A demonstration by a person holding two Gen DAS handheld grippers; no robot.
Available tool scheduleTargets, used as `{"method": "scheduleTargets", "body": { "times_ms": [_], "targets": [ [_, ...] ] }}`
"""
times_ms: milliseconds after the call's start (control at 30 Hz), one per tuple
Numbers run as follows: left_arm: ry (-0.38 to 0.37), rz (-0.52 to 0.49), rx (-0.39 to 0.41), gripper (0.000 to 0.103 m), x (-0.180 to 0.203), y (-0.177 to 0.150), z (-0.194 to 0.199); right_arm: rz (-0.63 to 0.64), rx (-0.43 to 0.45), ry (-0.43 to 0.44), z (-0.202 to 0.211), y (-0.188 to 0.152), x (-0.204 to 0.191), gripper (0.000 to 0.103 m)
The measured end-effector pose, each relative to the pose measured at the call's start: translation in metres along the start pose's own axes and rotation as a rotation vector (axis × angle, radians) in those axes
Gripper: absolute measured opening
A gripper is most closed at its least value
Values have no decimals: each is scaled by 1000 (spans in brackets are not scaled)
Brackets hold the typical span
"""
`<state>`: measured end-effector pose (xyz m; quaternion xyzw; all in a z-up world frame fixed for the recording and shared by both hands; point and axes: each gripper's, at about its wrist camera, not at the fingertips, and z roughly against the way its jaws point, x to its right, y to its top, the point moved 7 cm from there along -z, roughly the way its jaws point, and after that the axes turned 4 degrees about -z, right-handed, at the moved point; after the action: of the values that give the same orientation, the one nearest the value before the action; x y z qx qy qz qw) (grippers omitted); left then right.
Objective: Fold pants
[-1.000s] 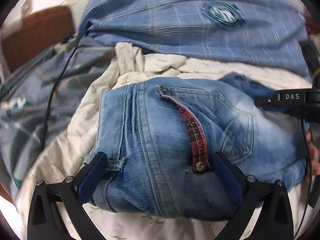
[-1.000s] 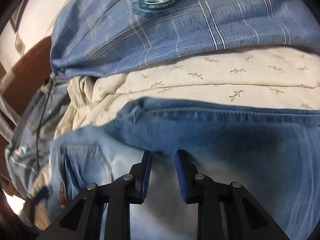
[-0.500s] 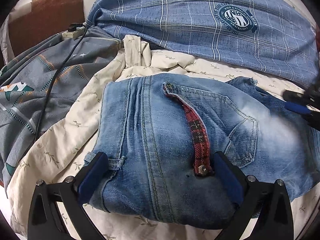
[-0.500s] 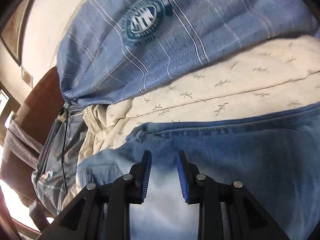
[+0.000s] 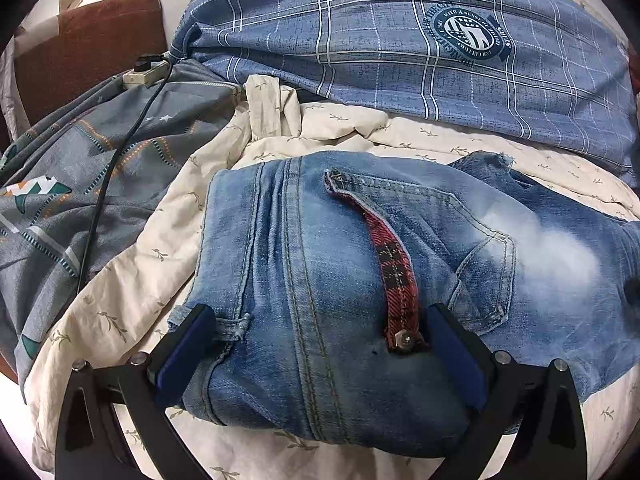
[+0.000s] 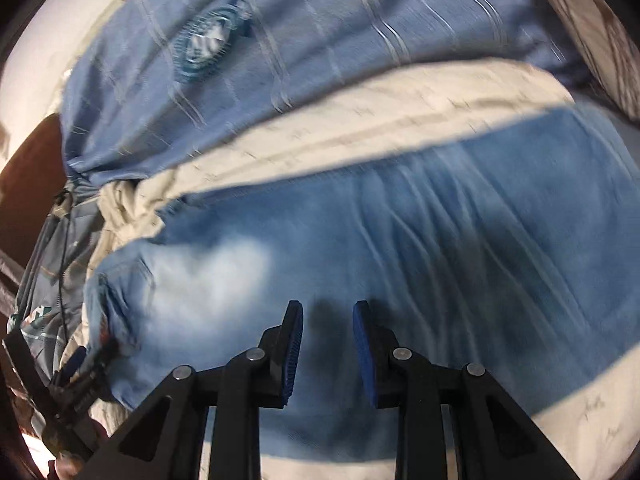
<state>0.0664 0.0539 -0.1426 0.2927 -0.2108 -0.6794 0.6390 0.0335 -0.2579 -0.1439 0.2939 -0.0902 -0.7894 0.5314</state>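
Note:
Blue jeans (image 5: 360, 280) lie folded on a cream sheet, with a red plaid strap (image 5: 394, 276) and a back pocket facing up. My left gripper (image 5: 320, 352) is wide open, its fingers straddling the jeans' near folded edge. In the right wrist view the jeans (image 6: 400, 248) spread flat and blurred. My right gripper (image 6: 327, 352) hovers just above the denim, its jaws a narrow gap apart with nothing between them. The left gripper (image 6: 80, 368) shows at that view's lower left.
A blue plaid pillow (image 5: 400, 40) lies behind the jeans. A grey patterned blanket (image 5: 80, 184) with a black cable (image 5: 116, 160) and a power strip (image 5: 146, 74) lies to the left. The cream sheet (image 5: 132, 272) surrounds the jeans. A brown headboard (image 5: 88, 40) stands at far left.
My right gripper has pulled back and swung right over the jeans and left the left wrist view. My left gripper has stayed open around the folded edge.

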Motion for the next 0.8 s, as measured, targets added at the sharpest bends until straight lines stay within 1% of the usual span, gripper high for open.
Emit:
{"method": "scheduleTargets", "body": {
  "times_ms": [67, 167, 233, 267, 333, 400, 467, 567, 633, 733, 800],
  "targets": [
    [9, -3, 2, 103, 1, 1, 0, 6, -11, -8, -1, -6, 4, 31],
    [18, -10, 4, 103, 1, 1, 1, 79, -3, -22, -1, -12, -1, 39],
    [25, -16, 3, 103, 1, 2, 1, 93, 2, 6, -1, -13, -5, 57],
    [31, -23, 2, 103, 2, 3, 2, 92, 3, 11, 0, -14, -7, 59],
    [45, -43, 5, 103, 4, 5, 4, 114, 5, -15, -1, -15, -10, 60],
    [50, -65, 8, 103, 7, 8, 8, 106, 12, -26, -1, -14, -14, 60],
    [46, -86, 24, 103, 11, 11, 15, 98, 30, -2, 5, -10, -17, 60],
    [31, -83, 76, 103, 19, 18, 31, 120, 127, 10, 22, 0, -25, 60],
    [12, -74, 112, 103, 25, 24, 41, 138, 174, 10, 33, 5, -26, 60],
    [2, -77, 151, 103, 31, 30, 51, 129, 178, 1, 34, 8, -21, 60],
    [-10, -83, 173, 103, 35, 33, 57, 130, 166, -23, 31, 9, -16, 60]
  ]
}}
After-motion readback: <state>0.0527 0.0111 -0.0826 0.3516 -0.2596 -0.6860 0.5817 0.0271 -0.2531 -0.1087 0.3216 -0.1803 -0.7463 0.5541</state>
